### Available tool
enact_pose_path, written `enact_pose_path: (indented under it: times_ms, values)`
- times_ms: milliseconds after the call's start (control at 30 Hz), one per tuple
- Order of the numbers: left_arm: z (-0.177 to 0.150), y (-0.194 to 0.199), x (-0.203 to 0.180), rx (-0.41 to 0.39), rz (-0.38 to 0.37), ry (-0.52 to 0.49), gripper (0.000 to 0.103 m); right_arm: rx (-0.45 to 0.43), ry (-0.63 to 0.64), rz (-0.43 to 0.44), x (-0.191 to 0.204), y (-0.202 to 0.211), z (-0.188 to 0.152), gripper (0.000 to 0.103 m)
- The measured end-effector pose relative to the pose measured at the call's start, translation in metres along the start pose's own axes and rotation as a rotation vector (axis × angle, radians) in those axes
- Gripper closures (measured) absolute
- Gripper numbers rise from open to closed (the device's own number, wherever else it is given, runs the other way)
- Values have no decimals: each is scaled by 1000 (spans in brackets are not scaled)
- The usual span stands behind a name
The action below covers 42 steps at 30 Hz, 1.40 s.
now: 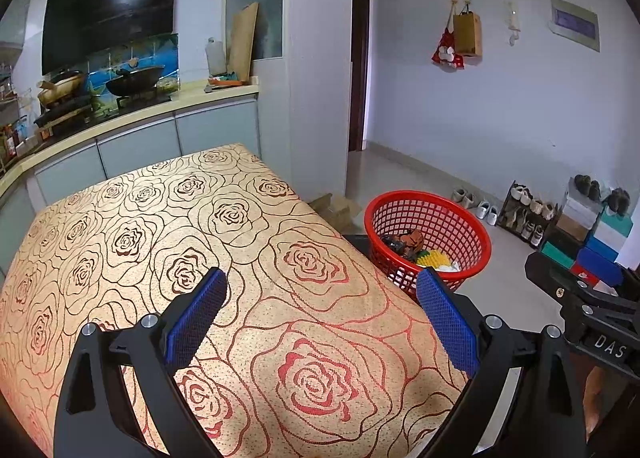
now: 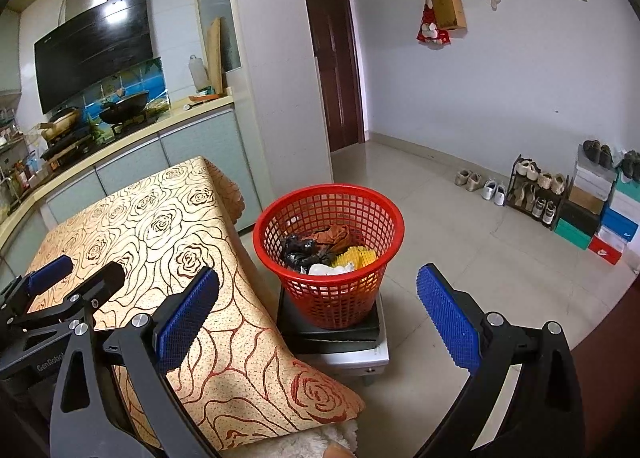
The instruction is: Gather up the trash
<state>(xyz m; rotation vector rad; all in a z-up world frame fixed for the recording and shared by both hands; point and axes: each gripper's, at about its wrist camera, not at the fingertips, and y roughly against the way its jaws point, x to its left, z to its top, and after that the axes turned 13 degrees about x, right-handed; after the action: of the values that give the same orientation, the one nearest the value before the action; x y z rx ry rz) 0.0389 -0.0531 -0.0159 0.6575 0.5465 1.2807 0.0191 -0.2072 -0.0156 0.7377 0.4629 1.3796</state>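
A red mesh basket [image 2: 276, 217] stands on a low stool beside the table's right edge; it also shows in the left wrist view [image 1: 472, 225]. Inside lie trash pieces: a black bag [image 2: 298, 250], brown paper [image 2: 336, 236], yellow foam netting [image 2: 356, 257] and white paper [image 2: 330, 269]. My left gripper [image 1: 322, 284] is open and empty above the rose-patterned tablecloth [image 1: 160, 217]. My right gripper [image 2: 318, 282] is open and empty, in front of the basket and above the table's edge. The left gripper also shows at the left of the right wrist view [image 2: 80, 270].
A metal stool [image 2: 360, 358] carries the basket. A kitchen counter [image 1: 140, 117] with a wok and pot lies behind the table. A shoe rack [image 2: 536, 193] and shoe boxes [image 2: 600, 217] line the right wall. A dark door [image 2: 332, 49] is at the back.
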Motion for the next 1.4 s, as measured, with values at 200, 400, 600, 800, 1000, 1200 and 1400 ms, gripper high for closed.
enact_pose_path:
  times_ms: [200, 400, 600, 800, 1000, 1200, 1400]
  values:
    - [1, 1, -1, 0, 0, 0, 11, 1, 1, 0, 1, -1, 0, 7]
    - [2, 1, -5, -3, -2, -8, 11, -1, -1, -1, 1, -1, 0, 7]
    - [3, 1, -5, -6, 1, -11, 11, -1, -1, -1, 1, -2, 0, 7]
    - [2, 2, -5, -5, -4, -8, 11, 0, -1, -1, 1, -1, -1, 7]
    - [2, 2, -6, -4, -11, -11, 11, -1, -1, -1, 1, -1, -1, 7]
    - [1, 0, -7, 1, -23, -15, 11, 0, -1, -2, 1, -1, -1, 7]
    - [0, -1, -7, 1, -35, -11, 11, 0, -2, -4, 2, -1, -2, 7]
